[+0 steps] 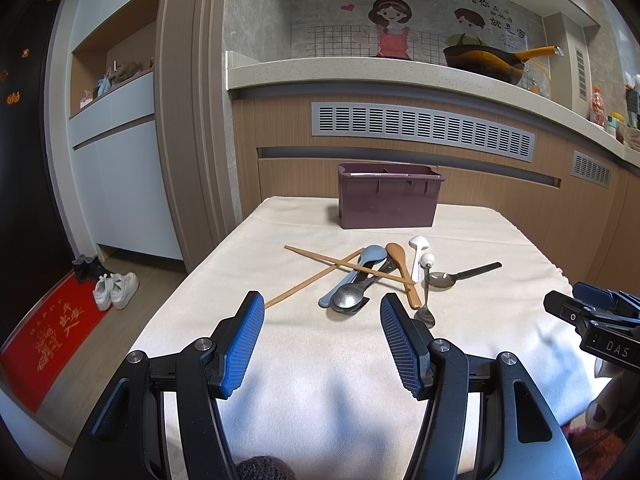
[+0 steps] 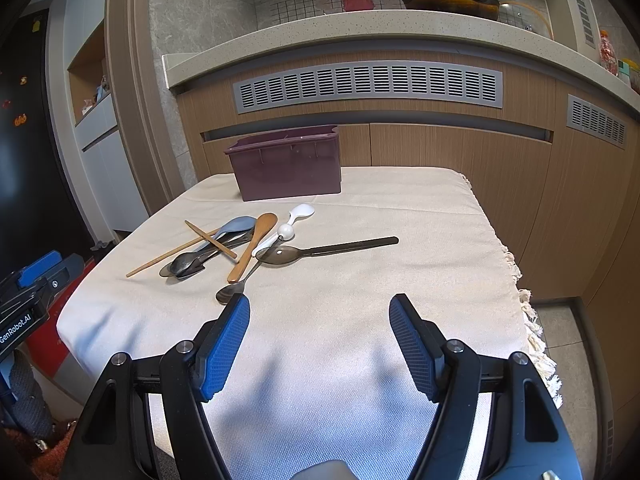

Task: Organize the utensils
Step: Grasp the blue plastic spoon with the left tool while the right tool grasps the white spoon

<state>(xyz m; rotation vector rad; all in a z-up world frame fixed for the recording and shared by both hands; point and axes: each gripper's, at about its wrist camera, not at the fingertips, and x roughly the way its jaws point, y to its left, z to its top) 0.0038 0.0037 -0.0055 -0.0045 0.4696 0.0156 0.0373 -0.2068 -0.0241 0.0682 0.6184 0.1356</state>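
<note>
A pile of utensils lies mid-table: two wooden chopsticks (image 1: 320,270) crossed, a blue spoon (image 1: 352,276), a wooden spoon (image 1: 404,272), a white spoon (image 1: 418,256), a dark-handled metal spoon (image 1: 460,276) and other metal spoons (image 1: 348,300). The pile also shows in the right wrist view (image 2: 240,248). A purple divided box (image 1: 386,196) stands behind it, also in the right wrist view (image 2: 288,164). My left gripper (image 1: 322,312) is open and empty, just short of the pile. My right gripper (image 2: 320,312) is open and empty, nearer than the pile, with a small metal spoon (image 2: 230,292) by its left finger.
The table wears a cream cloth (image 1: 320,380) with a fringed right edge (image 2: 532,332). Wooden cabinets and a counter (image 1: 400,72) with a wok (image 1: 484,62) stand behind. Floor with shoes (image 1: 114,290) and a red mat (image 1: 52,332) lies to the left.
</note>
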